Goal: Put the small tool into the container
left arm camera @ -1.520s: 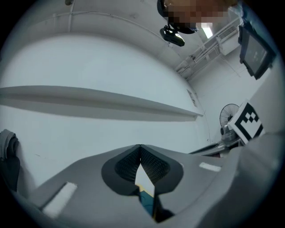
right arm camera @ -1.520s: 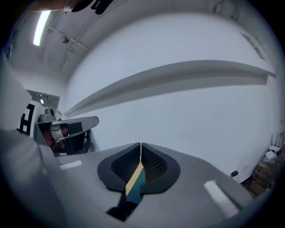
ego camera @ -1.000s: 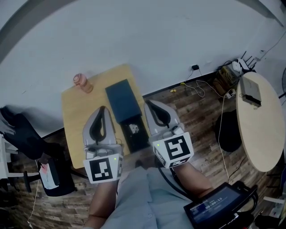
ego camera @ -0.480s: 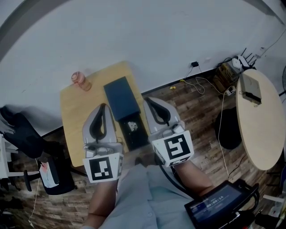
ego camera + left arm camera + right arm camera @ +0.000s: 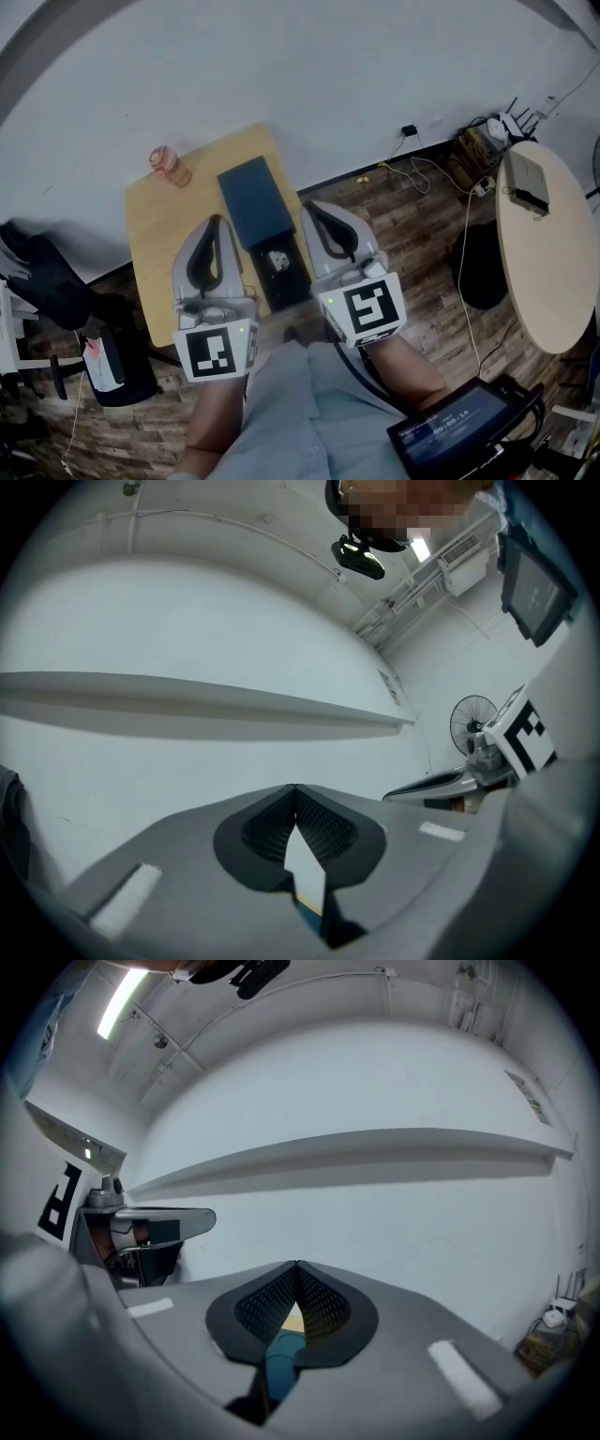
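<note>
**A:** Where are you holding things, nearest first?

**B:** Low in the head view, my left gripper (image 5: 216,228) and right gripper (image 5: 311,210) hang side by side above the table (image 5: 155,253). Both point out level, one on each side of the container (image 5: 292,286), so either could reach in.

**A:** And your fingers?

**B:** Both pairs are pressed together and hold nothing. In each gripper's own view the tips meet against bare white wall.

**A:** The small tool?

**B:** A small pale thing (image 5: 277,260), which I take for it, lies in the dark container's near half, mid-frame between my grippers. It's too small to make out its shape. I'd judge it's already inside.

**A:** Farther back?

**B:** A flat dark panel (image 5: 253,202) lies just beyond, probably the lid folded open. A pink cup (image 5: 169,166) stands at the table's far corner, upper left, well clear of my work.
</note>
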The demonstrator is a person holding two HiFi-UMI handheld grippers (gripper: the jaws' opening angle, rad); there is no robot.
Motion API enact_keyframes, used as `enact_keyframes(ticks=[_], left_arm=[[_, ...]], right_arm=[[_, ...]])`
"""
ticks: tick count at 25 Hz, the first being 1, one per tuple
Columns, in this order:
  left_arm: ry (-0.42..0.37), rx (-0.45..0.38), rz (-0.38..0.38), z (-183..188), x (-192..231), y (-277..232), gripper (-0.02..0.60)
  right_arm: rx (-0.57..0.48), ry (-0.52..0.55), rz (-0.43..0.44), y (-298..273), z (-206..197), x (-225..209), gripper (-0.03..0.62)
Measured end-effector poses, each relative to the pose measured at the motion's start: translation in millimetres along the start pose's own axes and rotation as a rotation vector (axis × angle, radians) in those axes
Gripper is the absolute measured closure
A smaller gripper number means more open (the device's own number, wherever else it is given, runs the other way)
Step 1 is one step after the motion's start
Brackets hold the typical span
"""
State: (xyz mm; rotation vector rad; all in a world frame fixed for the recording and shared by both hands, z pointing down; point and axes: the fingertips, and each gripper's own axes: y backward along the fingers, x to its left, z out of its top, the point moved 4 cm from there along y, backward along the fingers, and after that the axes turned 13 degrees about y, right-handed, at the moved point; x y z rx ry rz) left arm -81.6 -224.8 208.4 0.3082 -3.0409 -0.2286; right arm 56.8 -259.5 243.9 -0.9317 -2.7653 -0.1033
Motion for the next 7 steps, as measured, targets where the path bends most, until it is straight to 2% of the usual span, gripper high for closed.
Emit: enact_keyframes(ticks=[7], left_arm=[[-0.006,-0.002,-0.007,-0.6,0.0,2.3,0.572]], right_arm=[[0.003,-0.001,-0.008,0.9,0.2,2.5,0.594]])
